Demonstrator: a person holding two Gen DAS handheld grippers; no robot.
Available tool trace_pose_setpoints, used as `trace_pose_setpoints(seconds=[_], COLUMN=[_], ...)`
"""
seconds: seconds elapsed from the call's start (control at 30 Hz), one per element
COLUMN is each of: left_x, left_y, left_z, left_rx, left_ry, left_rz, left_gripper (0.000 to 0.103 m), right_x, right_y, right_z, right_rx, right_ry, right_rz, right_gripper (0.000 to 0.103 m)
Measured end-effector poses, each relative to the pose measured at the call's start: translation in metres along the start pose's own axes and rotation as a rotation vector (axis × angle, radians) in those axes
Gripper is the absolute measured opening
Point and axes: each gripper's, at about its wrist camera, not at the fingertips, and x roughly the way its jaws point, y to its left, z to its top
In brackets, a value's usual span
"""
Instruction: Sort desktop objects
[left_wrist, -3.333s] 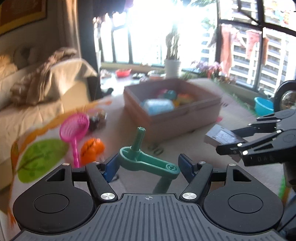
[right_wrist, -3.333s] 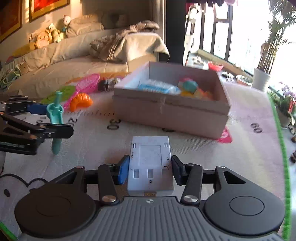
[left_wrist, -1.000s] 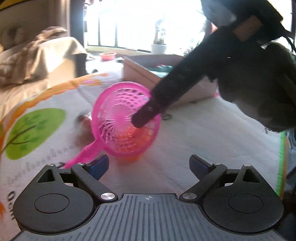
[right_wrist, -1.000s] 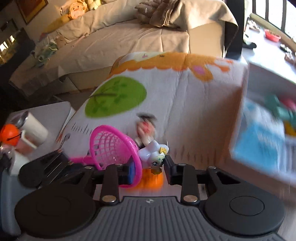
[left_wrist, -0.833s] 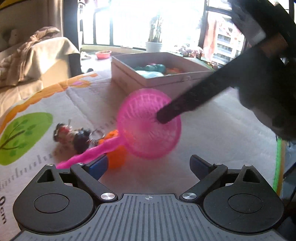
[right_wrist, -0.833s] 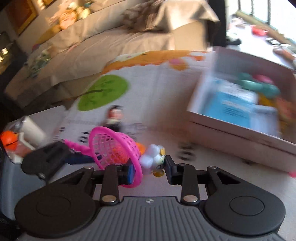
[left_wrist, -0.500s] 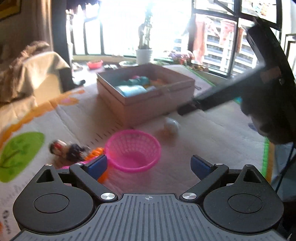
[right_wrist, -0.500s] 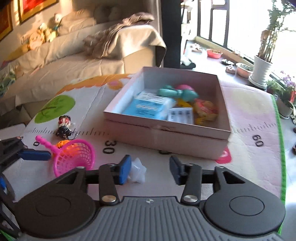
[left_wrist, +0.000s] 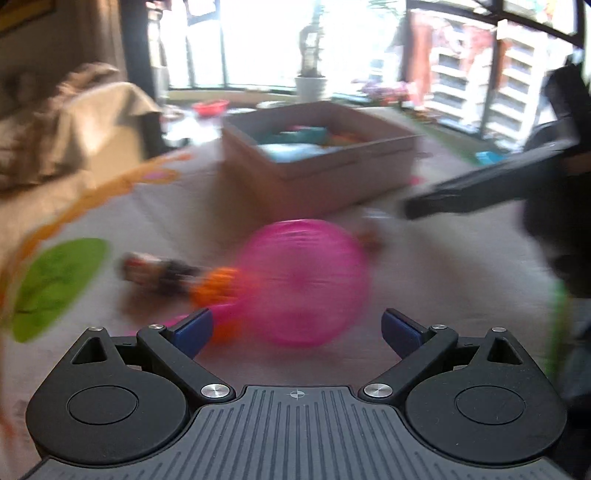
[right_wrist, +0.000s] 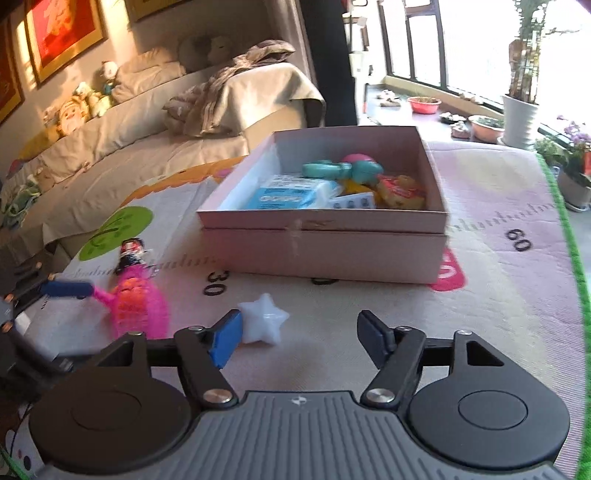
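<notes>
White star toy lying loose on the play mat, just off my right gripper's blue pad.

The white star (right_wrist: 263, 323) rests on the mat (right_wrist: 480, 314) in front of the cardboard box (right_wrist: 325, 254). My right gripper (right_wrist: 301, 338) has just been opening; its jaws stand apart, gripping nothing. My left gripper (left_wrist: 295, 330) is wide apart too, the pink net scoop (left_wrist: 303, 284) lying blurred ahead of it, unheld.

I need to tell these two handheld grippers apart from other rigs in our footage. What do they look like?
Both look alike. The left gripper and right gripper have matte black linkage arms with silver pivot screws, two round black discs at the sides, a ribbed dark grey centre plate bearing a small crosshair mark, and blue pads on the fingertips. No cables, hands or sleeves are clearly visible.
</notes>
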Motion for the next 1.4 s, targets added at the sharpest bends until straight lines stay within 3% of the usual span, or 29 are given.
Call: trace_pose_setpoints(seconds=[0.07, 0.13, 0.23, 0.33, 0.47, 0.57, 0.63, 0.73, 0.9, 0.97, 1.07, 1.23, 1.4], left_x=[-0.002, -0.006, -0.011, -0.006, -0.006, -0.009, -0.008, -0.003, -0.005, -0.009, -0.016, -0.006, 0.005], left_y=[-0.012, -0.022, -0.019, 0.002, 0.025, 0.031, 0.033, 0.033, 0.019, 0.009, 0.002, 0.020, 0.038], left_z=[-0.002, 0.000, 0.004, 0.007, 0.008, 0.005, 0.003, -0.001, -0.007, -0.008, -0.003, 0.003, -0.003], left_rx=[0.017, 0.051, 0.055, -0.019, -0.087, -0.081, -0.067, -0.050, -0.054, -0.026, 0.030, 0.054, 0.050], left_ry=[-0.003, -0.030, -0.056, -0.024, -0.011, -0.009, -0.002, 0.019, 0.039, 0.023, -0.032, -0.033, 0.023], left_rz=[-0.063, -0.059, 0.062, 0.222, 0.289, 0.279, 0.253, 0.215, 0.017, -0.029, 0.029, 0.226, 0.234], left_gripper=[0.100, 0.100, 0.100, 0.100, 0.100, 0.100, 0.100, 0.100, 0.100, 0.100, 0.100, 0.099, 0.091], right_x=[0.000, 0.001, 0.000, 0.000, 0.007, 0.015, 0.016, 0.019, 0.021, 0.021, 0.023, 0.024, 0.024], right_y=[-0.005, -0.006, -0.001, 0.007, 0.010, 0.004, 0.004, 0.002, 0.005, 0.006, 0.009, 0.011, 0.010], right_z=[-0.002, -0.004, -0.009, -0.015, -0.023, -0.029, -0.029, -0.027, -0.027, -0.028, -0.028, -0.028, -0.029], right_rx=[0.015, 0.024, -0.008, -0.064, -0.088, -0.057, -0.057, -0.045, -0.057, -0.062, -0.080, -0.091, -0.091], right_ry=[0.000, 0.004, -0.003, -0.023, -0.037, -0.022, -0.022, -0.006, 0.002, 0.005, 0.012, 0.016, 0.015], right_rz=[-0.008, -0.005, -0.009, -0.042, -0.089, -0.088, -0.091, -0.086, -0.095, -0.099, -0.116, -0.127, -0.127], right_gripper=[0.072, 0.072, 0.072, 0.076, 0.083, 0.087, 0.097, 0.103, 0.103, 0.103, 0.103, 0.103, 0.103])
